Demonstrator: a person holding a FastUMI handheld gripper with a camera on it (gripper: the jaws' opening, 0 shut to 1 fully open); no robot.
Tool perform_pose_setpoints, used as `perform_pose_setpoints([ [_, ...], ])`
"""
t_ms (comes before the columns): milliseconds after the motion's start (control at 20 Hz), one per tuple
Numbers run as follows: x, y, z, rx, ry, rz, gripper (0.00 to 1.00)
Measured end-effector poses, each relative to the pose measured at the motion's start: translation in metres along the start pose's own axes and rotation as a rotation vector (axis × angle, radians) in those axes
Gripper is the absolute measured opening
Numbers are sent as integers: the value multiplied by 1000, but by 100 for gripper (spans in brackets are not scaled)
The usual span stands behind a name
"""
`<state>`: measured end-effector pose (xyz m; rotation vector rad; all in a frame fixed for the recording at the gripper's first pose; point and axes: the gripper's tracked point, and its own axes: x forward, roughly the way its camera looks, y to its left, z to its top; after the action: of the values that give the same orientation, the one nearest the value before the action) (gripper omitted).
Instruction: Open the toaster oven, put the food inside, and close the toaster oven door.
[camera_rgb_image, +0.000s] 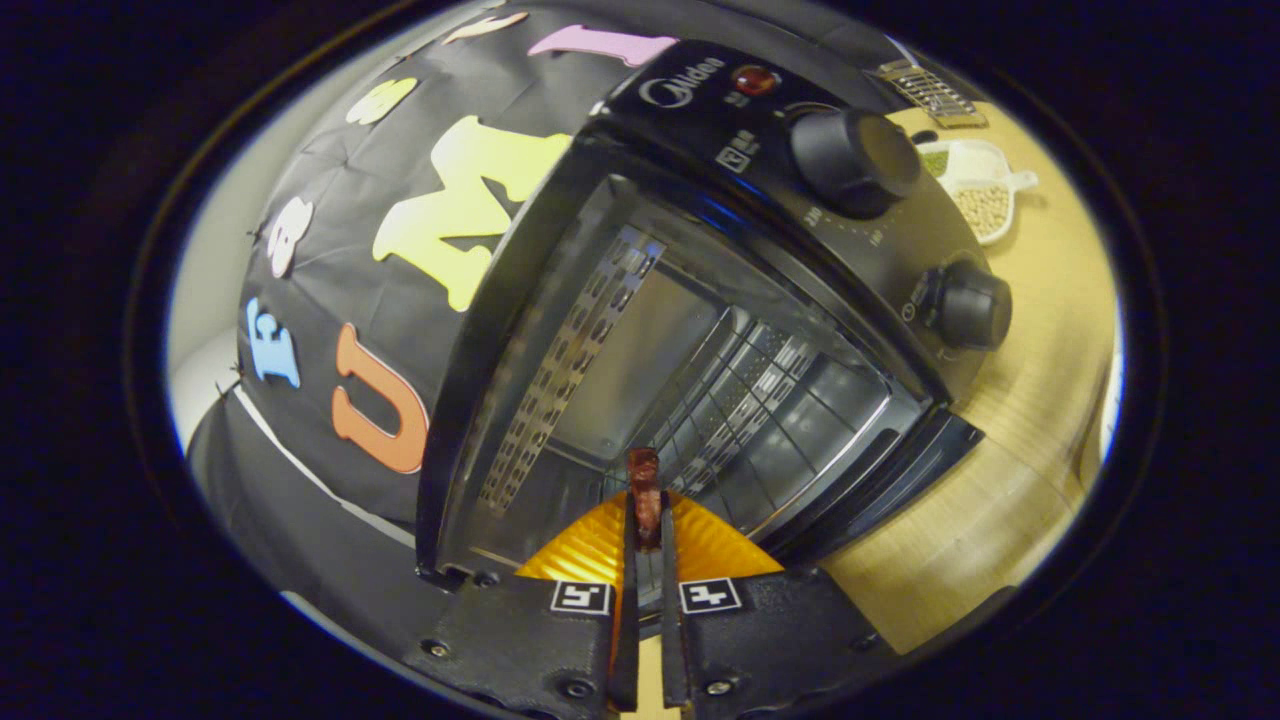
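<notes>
Toaster oven (700, 330): door open, cavity and wire rack (770, 400) showing, standing on the counter (1010, 480).
Food (643, 492): small reddish-brown piece, at the oven's mouth, over an orange tray (590, 545).
Hand-held gripper (648, 525): fingers nearly together, pinching the food at their tips.
Knobs (855, 160): two, on the control panel.
Beyond: dishes of beans (980, 200).

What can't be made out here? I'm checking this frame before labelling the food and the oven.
- Food, gripper view: a small reddish piece pinched in the gripper; the fingers cover most of it, so its kind is unclear.
- Toaster oven door: its handle cannot be made out behind the gripper body.
- Dishes on the table: too small to identify the contents.
</notes>
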<state>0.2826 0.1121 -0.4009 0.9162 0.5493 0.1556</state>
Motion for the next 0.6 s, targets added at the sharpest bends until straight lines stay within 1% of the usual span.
perform_pose_setpoints([
  [50,0,-7,3,-45,-18,-45,14],
  [200,-3,-23,22,-197,-106,-191,32],
  [250,-5,-26,33,-245,-143,-229,33],
  [350,-16,-22,52,-341,-234,-271,34],
  [450,-32,-12,61,-446,-314,-295,38],
  [550,-45,-6,53,-528,-350,-311,48],
  [600,-52,-2,44,-561,-348,-300,53],
])
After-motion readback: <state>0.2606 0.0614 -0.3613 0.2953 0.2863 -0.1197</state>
